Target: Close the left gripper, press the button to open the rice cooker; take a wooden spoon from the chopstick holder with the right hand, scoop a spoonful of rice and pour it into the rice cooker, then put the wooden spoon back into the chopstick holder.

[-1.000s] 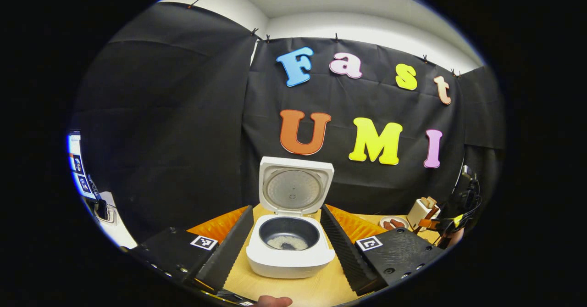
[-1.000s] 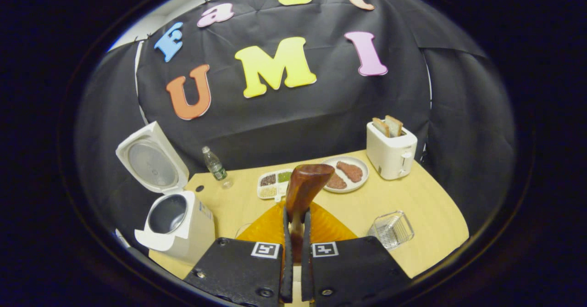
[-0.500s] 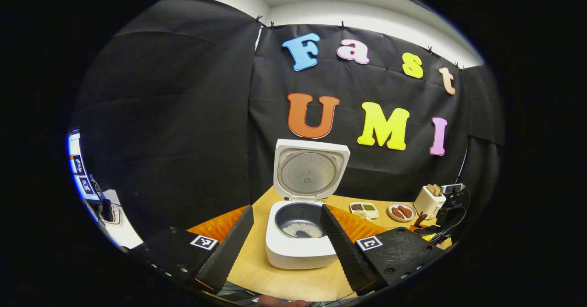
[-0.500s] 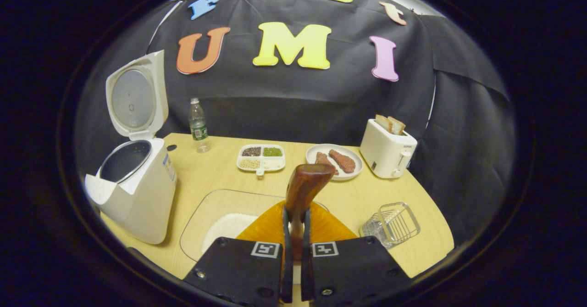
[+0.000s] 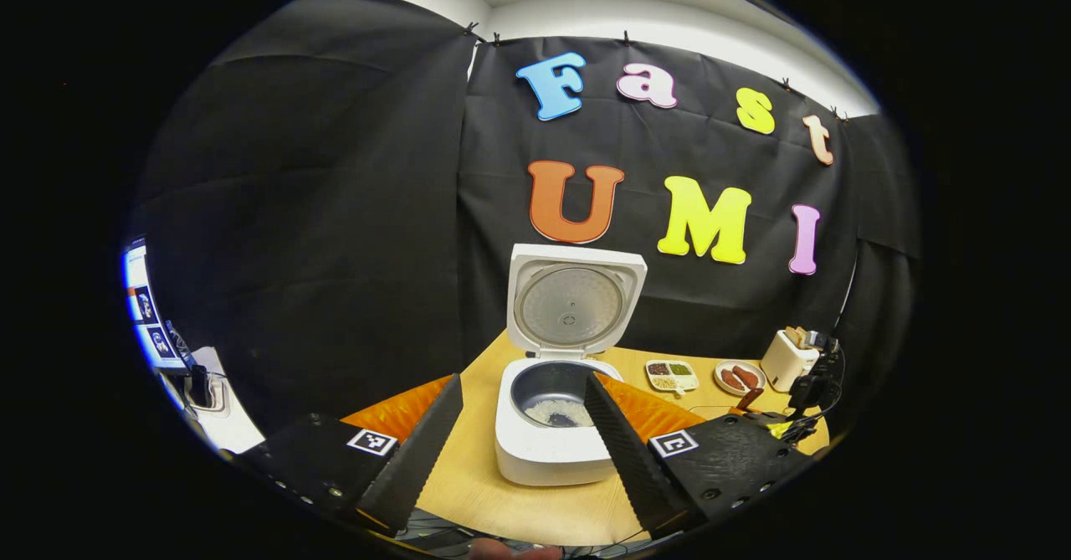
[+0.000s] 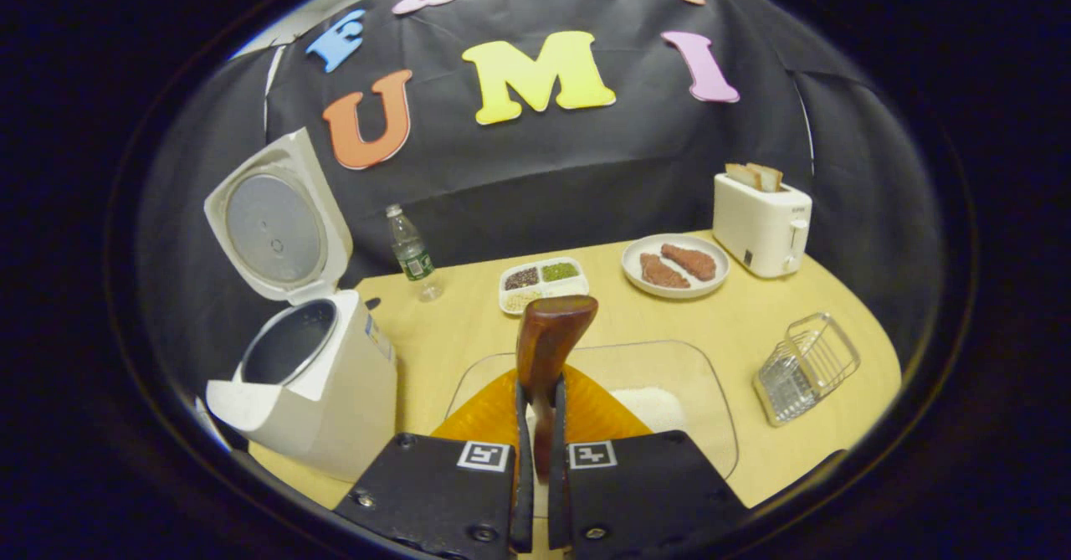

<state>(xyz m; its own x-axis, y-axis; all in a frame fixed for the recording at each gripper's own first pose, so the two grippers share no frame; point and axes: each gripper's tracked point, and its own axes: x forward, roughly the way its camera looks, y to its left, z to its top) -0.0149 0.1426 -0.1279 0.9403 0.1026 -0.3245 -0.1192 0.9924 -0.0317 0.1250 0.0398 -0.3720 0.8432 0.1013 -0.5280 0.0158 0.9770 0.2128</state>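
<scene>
**Rice in cooker; spoon return pending**

Swung since a second ago: right view now level over table (image 6: pixel 468 334), tray (image 6: pixel 694 393) directly ahead. Rice already heaped in cooker (image 5: pixel 548 451) pot, lid up; judged pour done, return to holder (image 6: pixel 805 366) outstanding. Cooker: smooth white plastic, dark round pot. Tray: clear, shallow, white rice inside. Holder: wire basket, tipped on its side, right of tray. Spoon (image 6: pixel 548 351): glossy brown wood, clamped in right gripper (image 6: pixel 538 451). Left gripper (image 5: pixel 523 443): spread wide, empty, framing cooker.
</scene>
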